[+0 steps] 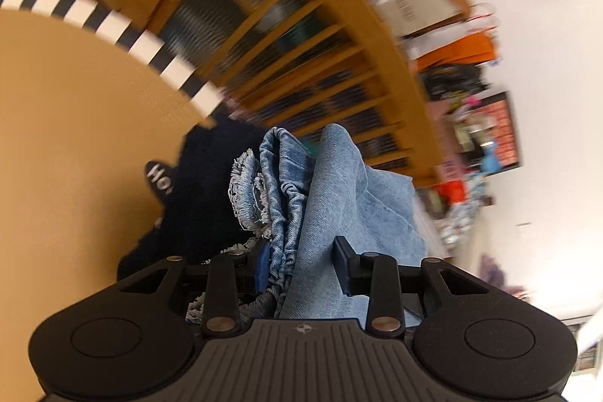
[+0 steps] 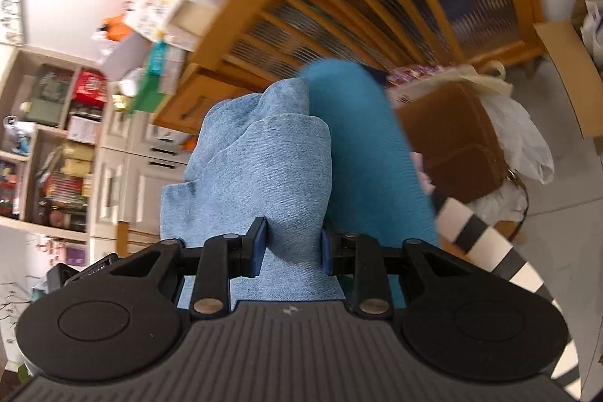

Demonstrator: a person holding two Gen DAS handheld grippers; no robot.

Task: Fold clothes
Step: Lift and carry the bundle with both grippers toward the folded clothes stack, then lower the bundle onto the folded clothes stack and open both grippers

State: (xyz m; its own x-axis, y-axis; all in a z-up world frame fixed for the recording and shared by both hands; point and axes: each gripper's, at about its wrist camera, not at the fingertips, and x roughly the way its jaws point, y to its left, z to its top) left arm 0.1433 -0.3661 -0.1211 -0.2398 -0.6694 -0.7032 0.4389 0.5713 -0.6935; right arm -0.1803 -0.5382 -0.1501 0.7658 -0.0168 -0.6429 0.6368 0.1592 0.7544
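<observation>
A light blue denim garment with frayed hems (image 1: pixel 339 191) is bunched between the jaws of my left gripper (image 1: pixel 303 262), which is shut on it and holds it off the tan table (image 1: pixel 75 138). In the right wrist view my right gripper (image 2: pixel 290 247) is shut on a thick fold of the same light blue denim (image 2: pixel 264 161), lifted in the air. A teal cloth (image 2: pixel 361 145) hangs just right of that fold. A dark navy garment with white lettering (image 1: pixel 196 191) lies on the table behind the left gripper.
A black-and-white striped band (image 1: pixel 113 25) runs along the table's edge and also shows in the right wrist view (image 2: pixel 475 236). A wooden cabinet with ribbed glass doors (image 1: pixel 264 44) stands behind. A brown bag (image 2: pixel 456 142) and cluttered shelves (image 2: pixel 56 145) lie beyond.
</observation>
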